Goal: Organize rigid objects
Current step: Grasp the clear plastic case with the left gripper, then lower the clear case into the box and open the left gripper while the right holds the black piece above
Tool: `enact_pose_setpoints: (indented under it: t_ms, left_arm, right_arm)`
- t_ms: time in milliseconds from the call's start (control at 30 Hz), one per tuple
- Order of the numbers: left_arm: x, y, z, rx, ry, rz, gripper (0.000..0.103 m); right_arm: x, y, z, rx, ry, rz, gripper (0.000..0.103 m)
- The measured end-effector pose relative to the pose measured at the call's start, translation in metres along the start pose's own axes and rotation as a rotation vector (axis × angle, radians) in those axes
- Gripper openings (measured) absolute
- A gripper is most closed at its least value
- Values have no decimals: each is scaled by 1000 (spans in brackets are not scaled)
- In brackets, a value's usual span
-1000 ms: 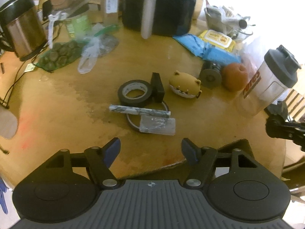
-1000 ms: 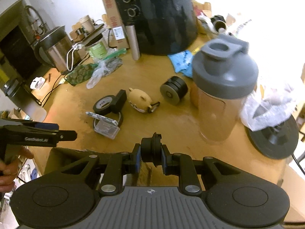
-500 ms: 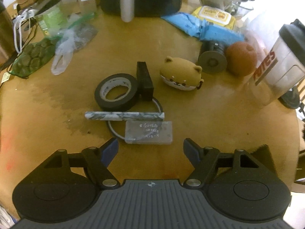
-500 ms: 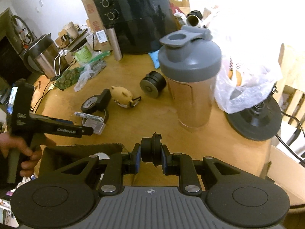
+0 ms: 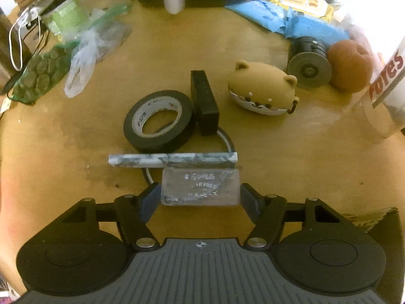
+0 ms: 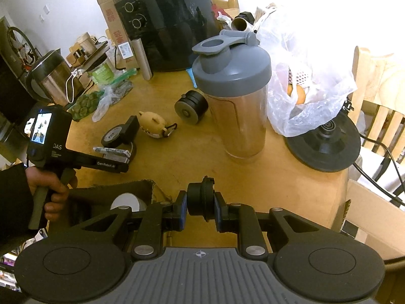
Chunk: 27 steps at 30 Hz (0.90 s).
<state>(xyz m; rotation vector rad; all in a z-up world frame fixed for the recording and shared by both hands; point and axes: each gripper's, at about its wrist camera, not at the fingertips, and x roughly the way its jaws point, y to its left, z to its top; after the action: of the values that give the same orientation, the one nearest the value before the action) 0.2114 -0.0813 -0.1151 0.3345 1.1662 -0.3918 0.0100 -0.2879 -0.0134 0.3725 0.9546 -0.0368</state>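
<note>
A clear plastic box (image 5: 200, 187) with white print lies flat on the wooden table (image 5: 291, 157), next to a marbled stick (image 5: 172, 159). My left gripper (image 5: 200, 197) points steeply down over it. Its jaws are closing, with the blue pads (image 5: 152, 198) right at the box's two short ends. Behind lie a black tape roll (image 5: 158, 120), a black block (image 5: 204, 102) and a tan dog-shaped case (image 5: 263, 91). My right gripper (image 6: 201, 202) is shut on a small black round cap near the table's front edge. In the right wrist view a hand (image 6: 53, 190) holds the left gripper (image 6: 121, 163).
A grey-lidded shaker bottle (image 6: 235, 96), a black cylinder (image 5: 308, 63) and an orange fruit (image 5: 350, 65) stand to the right. A black appliance (image 6: 172, 22), a kettle (image 6: 48, 76) and plastic bags (image 5: 83, 58) crowd the back. A dark cloth bin (image 6: 121, 192) sits at the front edge.
My left gripper came down and forward onto the clear box, and its jaws narrowed to flank it. The right gripper shifted sideways and rolled slightly, still holding the black cap.
</note>
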Motion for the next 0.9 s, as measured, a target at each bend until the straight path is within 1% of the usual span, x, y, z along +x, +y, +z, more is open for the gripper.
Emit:
enact_pose_setpoints:
  t_ms: [167,367,567,667,800,900]
  left_arm:
    - [-12,7,-8,-31,-18,-19,67]
    - [-40,16,-20,-77,-63,-47,67]
    - [-65,22,-29,-114,-101,-57,67]
    - [-81,22,-32,-130,-124,-61,67]
    - [-102,23,-32,-159,-166,-85,67]
    - [-115,21,-25,-175,-218,-102,67]
  right_arm:
    - [3,4,0,-8,3,17,24]
    - [11,15,3,-36,10,42,24]
    - [21,26,11,-59,27,70,24]
    - [25,34,21,-73,38,94,24]
    - [21,48,43,-100,25,143,24]
    - [13,61,62,-151,-15,168,24]
